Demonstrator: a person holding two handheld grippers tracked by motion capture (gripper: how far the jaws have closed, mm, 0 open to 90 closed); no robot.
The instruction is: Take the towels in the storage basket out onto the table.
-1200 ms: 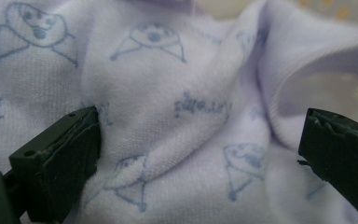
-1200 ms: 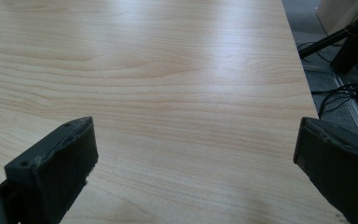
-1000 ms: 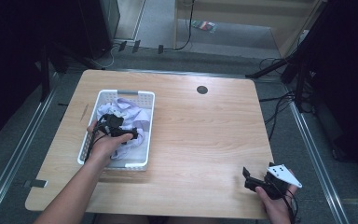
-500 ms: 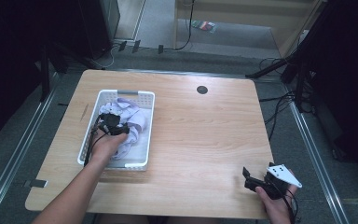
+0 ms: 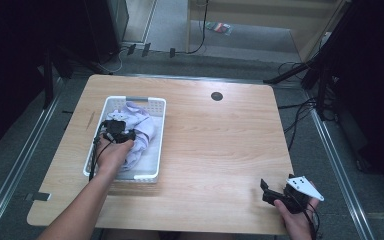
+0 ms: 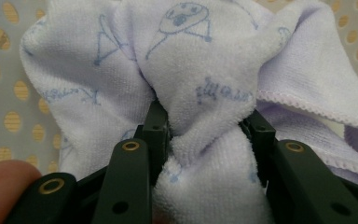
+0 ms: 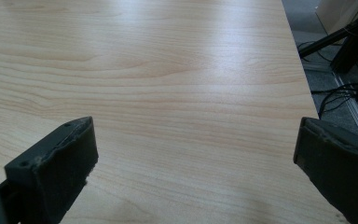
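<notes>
Grey carpeted floor surrounds a rectangular light wooden table (image 5: pixel 215 150) with rounded corners, a fine straight grain and a small round black grommet (image 5: pixel 217 96) set near its far edge; black cables and dark stands trail over the floor at the right. On the left half of the table sits a white plastic basket (image 5: pixel 160 135), oblong, its walls and floor pierced with rows of oval holes through which the wood shows. Inside it lies a crumpled pale lilac terry-cloth towel (image 5: pixel 141 127), soft and looped in texture, printed with thin blue line drawings and edged with a small scalloped hem.

From the high view the left gripper (image 5: pixel 116 131), a black tool held in the person's left hand, reaches down into the basket and onto the cloth. In the left gripper view its two matte black jaws, fitted with brass-coloured rivets, have just been closing and now pinch a thick bunched fold of the towel (image 6: pixel 205 135) between them, the fabric bulging above and below the pinch; a fingertip shows at the lower left corner.

The right gripper (image 5: pixel 269 192), black with a grey three-cornered plate on top, rests in the person's right hand near the front right corner of the table, well apart from the basket. In the right gripper view its blocky dark jaws stand wide apart over bare wood, holding nothing
</notes>
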